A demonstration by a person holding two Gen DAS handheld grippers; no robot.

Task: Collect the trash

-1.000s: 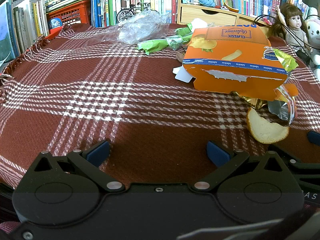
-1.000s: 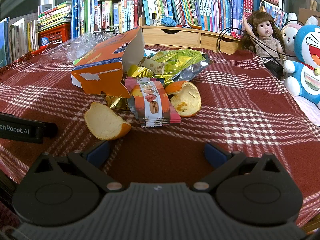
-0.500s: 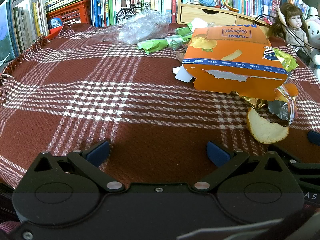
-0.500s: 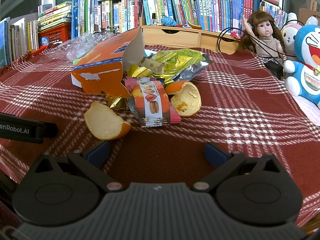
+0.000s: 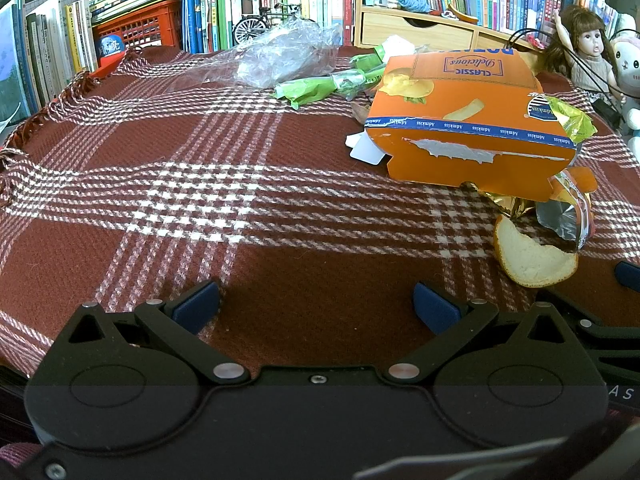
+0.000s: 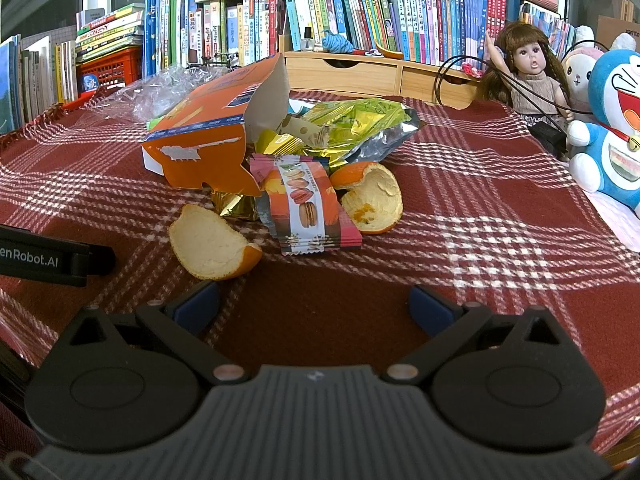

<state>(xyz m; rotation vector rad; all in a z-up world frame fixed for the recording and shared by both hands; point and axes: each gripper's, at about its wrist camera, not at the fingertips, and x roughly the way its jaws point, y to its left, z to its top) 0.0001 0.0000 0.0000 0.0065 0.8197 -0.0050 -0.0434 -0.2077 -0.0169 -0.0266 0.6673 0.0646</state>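
Observation:
Trash lies in a heap on a red plaid cloth (image 5: 240, 200). A torn orange carton (image 5: 460, 120) (image 6: 200, 144) tops the heap. In front of it are an orange peel (image 6: 212, 248) (image 5: 528, 256), a macaron wrapper (image 6: 308, 208), a second peel (image 6: 372, 200) and a green-gold foil bag (image 6: 360, 124). A clear plastic bag (image 5: 280, 56) and green wrappers (image 5: 320, 86) lie further back. My left gripper (image 5: 316, 306) is open over bare cloth, left of the heap. Just short of the first peel, my right gripper (image 6: 314, 304) also stands open and holds nothing.
Books (image 6: 360, 12) line the back, with a red crate (image 5: 136, 28) and a wooden drawer unit (image 6: 360, 72). A doll (image 6: 528, 76) and plush toys (image 6: 612, 120) stand at the right edge. The left gripper's body (image 6: 48, 256) shows at the right view's left side.

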